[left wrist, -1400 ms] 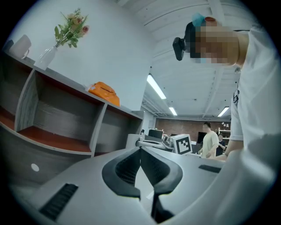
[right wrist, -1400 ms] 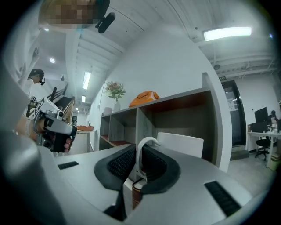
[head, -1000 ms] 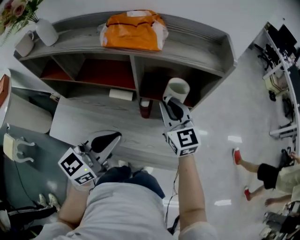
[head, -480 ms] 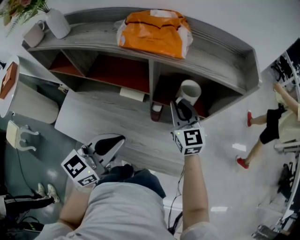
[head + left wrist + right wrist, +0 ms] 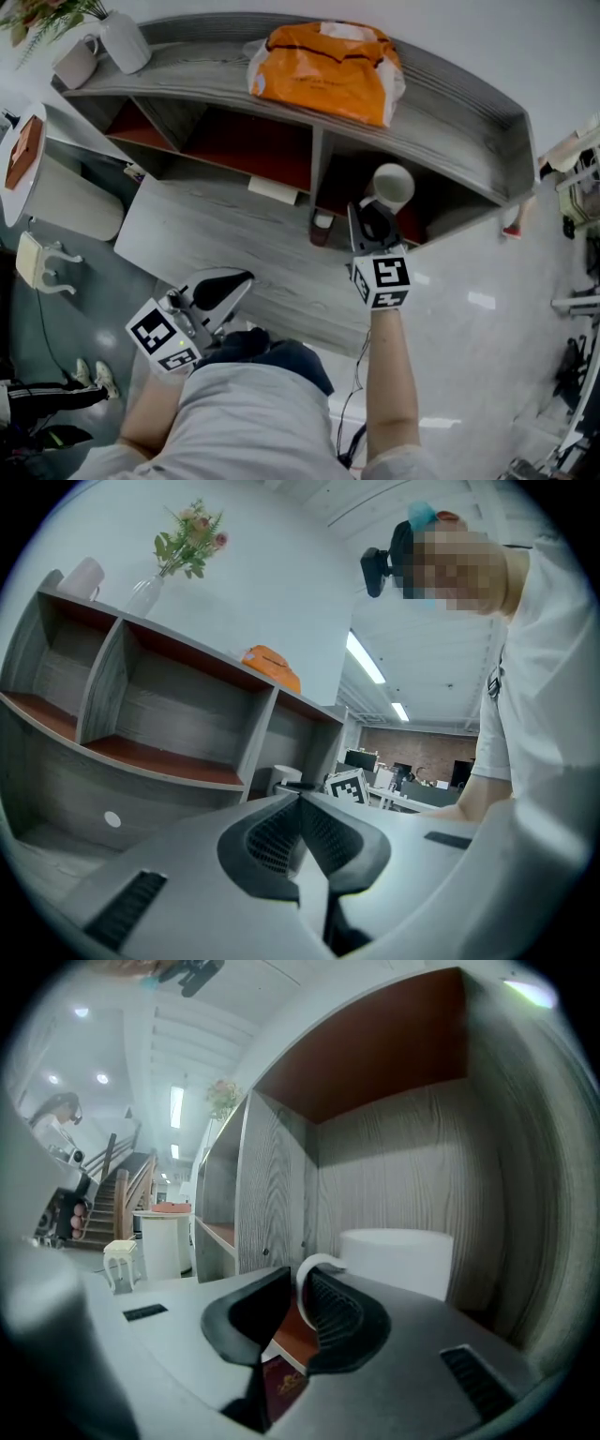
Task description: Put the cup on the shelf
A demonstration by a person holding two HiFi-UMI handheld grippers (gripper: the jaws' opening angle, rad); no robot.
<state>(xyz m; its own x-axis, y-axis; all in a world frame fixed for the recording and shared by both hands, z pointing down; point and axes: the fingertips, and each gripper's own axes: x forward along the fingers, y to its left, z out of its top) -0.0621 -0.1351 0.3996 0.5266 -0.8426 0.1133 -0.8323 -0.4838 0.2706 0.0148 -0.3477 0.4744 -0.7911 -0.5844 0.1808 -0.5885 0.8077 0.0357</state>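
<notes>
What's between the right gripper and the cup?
Nothing: in the right gripper view the right gripper grips the cup by its handle, directly.

One white cup (image 5: 392, 185), handled, upright, mouth open upward, inside the right-hand lower compartment of the shelf (image 5: 202, 75), near its front edge. Handle faces outward, between the jaws of the right gripper (image 5: 371, 210). Shelf is grey wood-grain, with reddish-brown compartment floors and several open bays

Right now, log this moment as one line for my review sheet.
right gripper: shut on cup handle | cup: inside shelf, right-end compartment | left gripper: shut, empty, held low
</notes>
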